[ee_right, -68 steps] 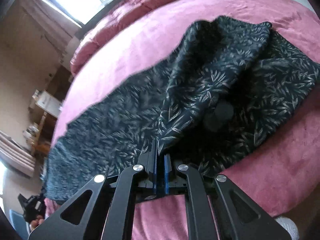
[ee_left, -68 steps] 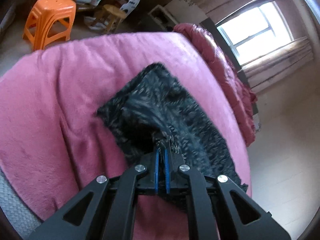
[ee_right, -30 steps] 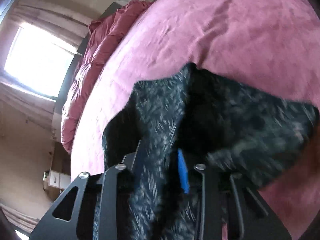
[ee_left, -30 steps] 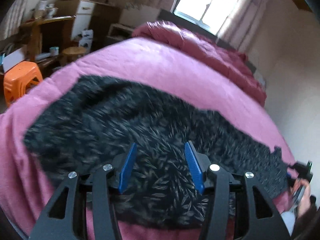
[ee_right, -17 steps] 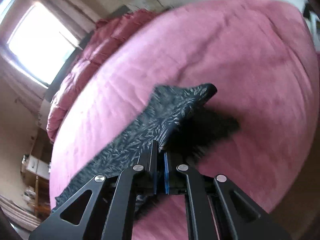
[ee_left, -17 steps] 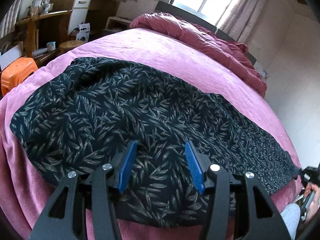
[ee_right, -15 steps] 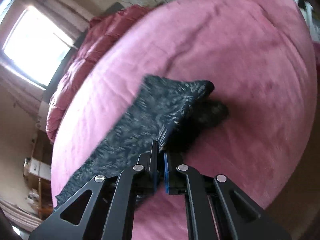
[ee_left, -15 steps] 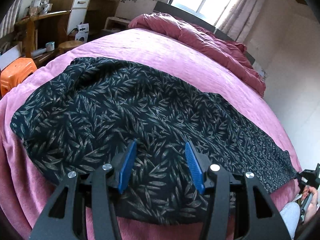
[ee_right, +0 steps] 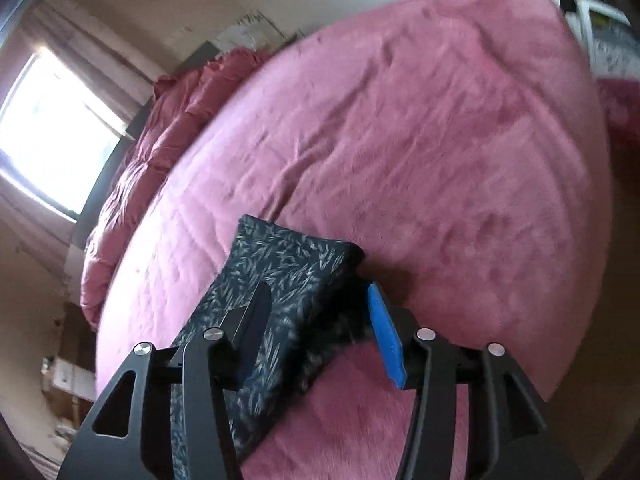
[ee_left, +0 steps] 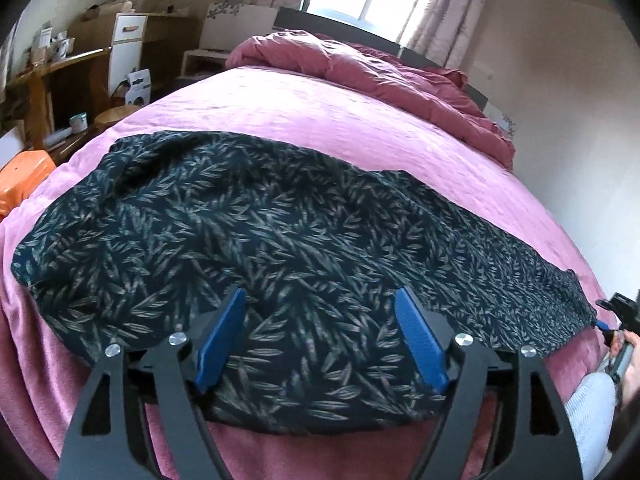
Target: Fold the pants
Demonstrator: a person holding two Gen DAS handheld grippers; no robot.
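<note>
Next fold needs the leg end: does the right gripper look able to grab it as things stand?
Probably yes: the right gripper is opening with the pants leg end between its fingers, nothing covering it.

Left gripper point(ee_left: 320, 320), black two-finger frame with blue ribbed pads point(ee_left: 420, 346): jaws spread wide and opening, angled downward, nothing pinched between the pads.

Right gripper point(ee_right: 318, 316), same black build with blue pads point(ee_right: 386, 338): jaws parted and opening, angled downward, pads clear of contact. In the left wrist view, its holding hand point(ee_left: 630, 360) is partly visible.
</note>
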